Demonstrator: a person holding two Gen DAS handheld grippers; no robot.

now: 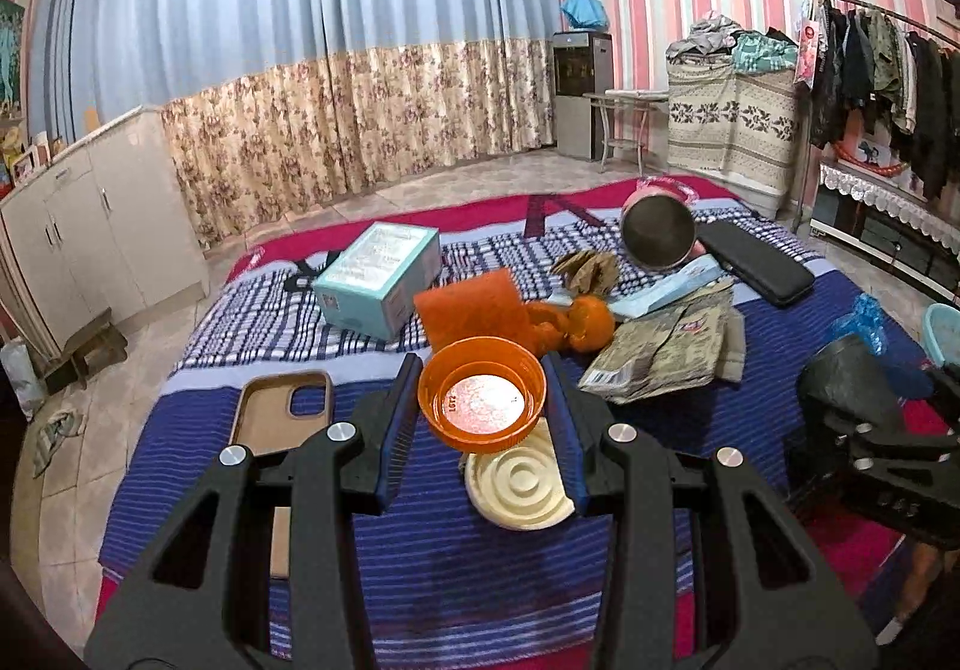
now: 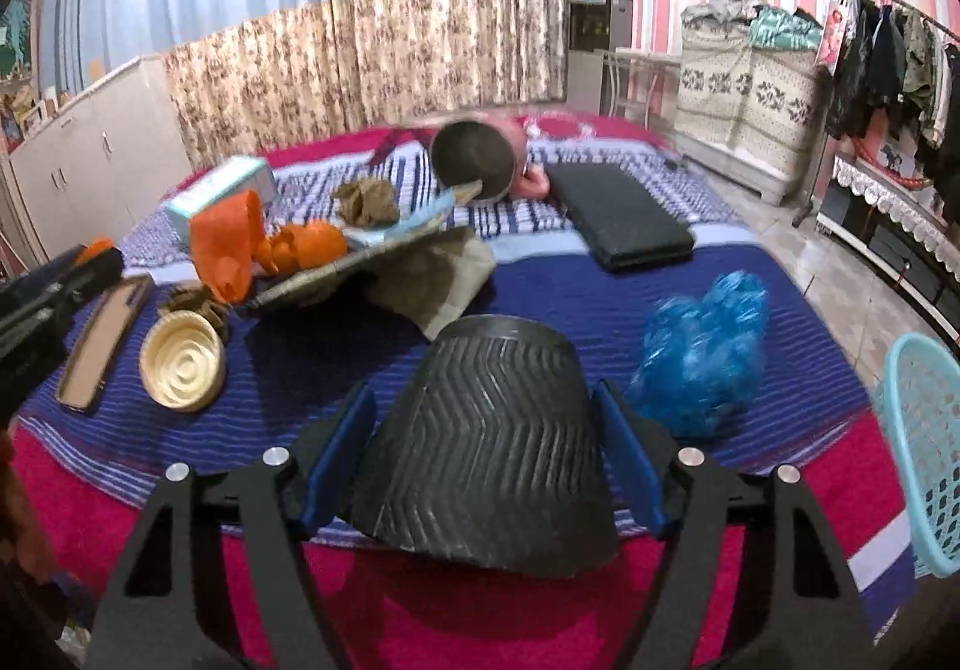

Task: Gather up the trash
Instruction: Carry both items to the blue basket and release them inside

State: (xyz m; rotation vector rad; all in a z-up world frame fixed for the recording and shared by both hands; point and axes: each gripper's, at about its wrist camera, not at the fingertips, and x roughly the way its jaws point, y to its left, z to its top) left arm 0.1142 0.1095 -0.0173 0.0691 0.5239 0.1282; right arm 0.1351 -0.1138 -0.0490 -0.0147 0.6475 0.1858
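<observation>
Facing up: orange cap (image 1: 483, 396), gripped.

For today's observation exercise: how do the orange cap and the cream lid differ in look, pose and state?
The orange cap is bright translucent orange with a plain inside; the cream lid is opaque cream with raised rings. The orange cap is gripped between the left gripper fingers, above the blanket, while the cream lid lies loose on it. Both are round plastic closures with the hollow side showing.
</observation>
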